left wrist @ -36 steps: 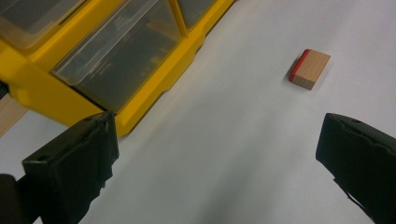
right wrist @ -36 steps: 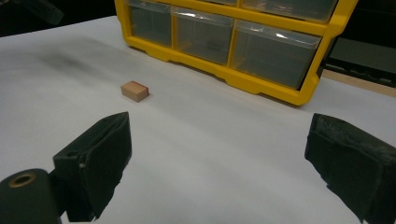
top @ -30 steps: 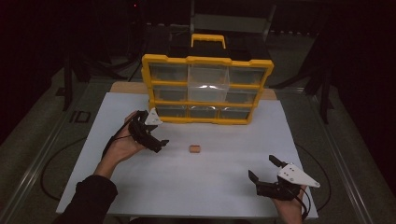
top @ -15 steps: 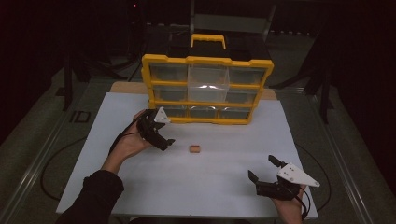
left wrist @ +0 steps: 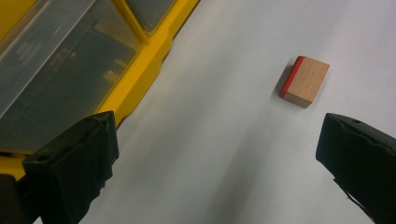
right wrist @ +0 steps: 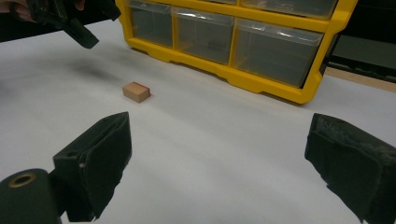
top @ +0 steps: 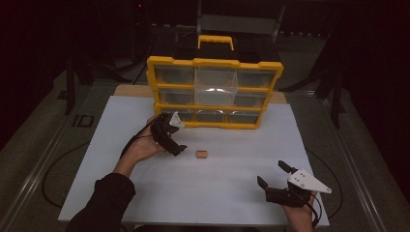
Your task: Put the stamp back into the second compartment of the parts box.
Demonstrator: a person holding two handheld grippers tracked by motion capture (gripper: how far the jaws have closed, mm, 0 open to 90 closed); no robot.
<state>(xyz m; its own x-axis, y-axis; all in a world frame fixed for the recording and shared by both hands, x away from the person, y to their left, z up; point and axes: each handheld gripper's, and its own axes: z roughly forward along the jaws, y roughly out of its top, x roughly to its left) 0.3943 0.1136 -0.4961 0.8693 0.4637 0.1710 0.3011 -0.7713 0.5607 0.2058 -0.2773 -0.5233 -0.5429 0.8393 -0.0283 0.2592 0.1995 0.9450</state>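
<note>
A small wooden block [top: 201, 154] with one red side lies on the white table top [top: 212, 198], in front of the yellow drawer organizer [top: 214, 63]. My left gripper [top: 172, 140] is held open just left of the block, close to the organizer's bottom left drawer. In the left gripper view the block [left wrist: 304, 81] lies ahead and to the right, beyond the wide-apart jaws of the left gripper [left wrist: 218, 140]. Near the table's front right corner my right gripper [top: 272, 174] rests open and holds nothing. Its own view shows the block [right wrist: 136, 91] far ahead on the left.
The organizer [right wrist: 224, 70] has three rows of clear drawers and a yellow-and-black handle on top; its top middle drawer looks pulled out a little. A wooden board shows under its back edge. The floor around the table is dark, with cables.
My left gripper has moved right, nearer to the block and the organizer's front. The right gripper and the block have stayed where they were.
</note>
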